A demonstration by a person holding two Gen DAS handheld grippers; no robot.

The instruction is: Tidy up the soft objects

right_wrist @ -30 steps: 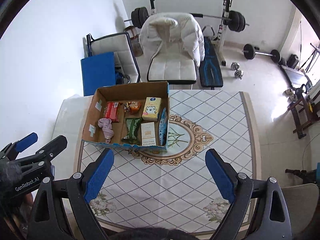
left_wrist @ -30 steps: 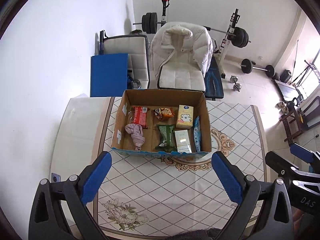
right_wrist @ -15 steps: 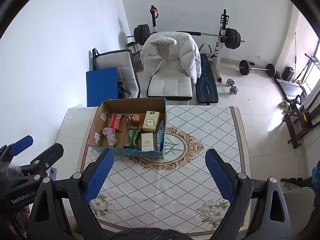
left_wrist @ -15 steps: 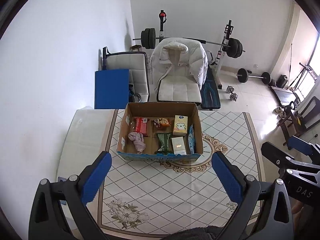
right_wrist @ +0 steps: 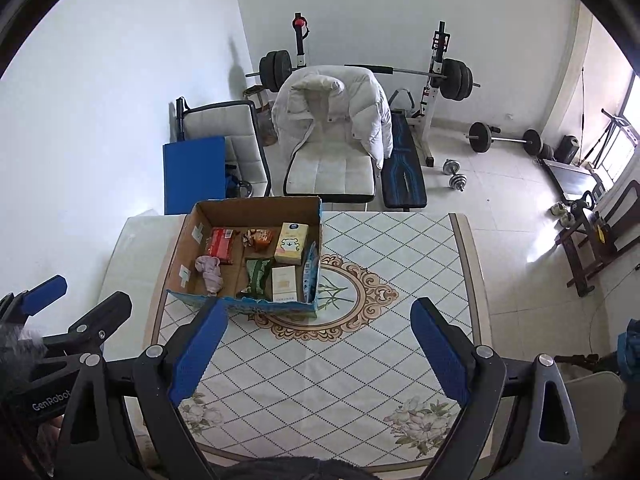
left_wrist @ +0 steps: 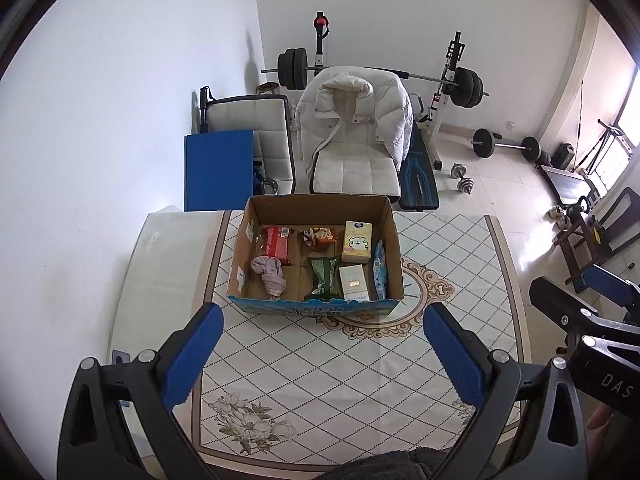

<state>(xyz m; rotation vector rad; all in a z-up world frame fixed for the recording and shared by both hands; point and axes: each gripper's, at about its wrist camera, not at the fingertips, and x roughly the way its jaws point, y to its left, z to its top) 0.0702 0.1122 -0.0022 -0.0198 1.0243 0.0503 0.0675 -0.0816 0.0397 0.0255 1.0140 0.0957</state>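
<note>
Evidently both the left hand-held gripper [left_wrist: 320,344] and right hand-held gripper [right_wrist: 318,344] hang wide open, empty, well above the bench [left_wrist: 360,360] (presumably surveying); soft goods lie sorted inside the cardboard box [left_wrist: 316,208].

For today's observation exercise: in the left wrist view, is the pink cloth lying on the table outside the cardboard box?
No. The pink cloth lies inside the cardboard box, in its left part beside the red packet.

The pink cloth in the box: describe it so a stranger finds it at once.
On the patterned table stands an open cardboard box. In its near-left part lies the pink cloth, just below a red packet. It is the only crumpled fabric among packets and cartons.
</note>
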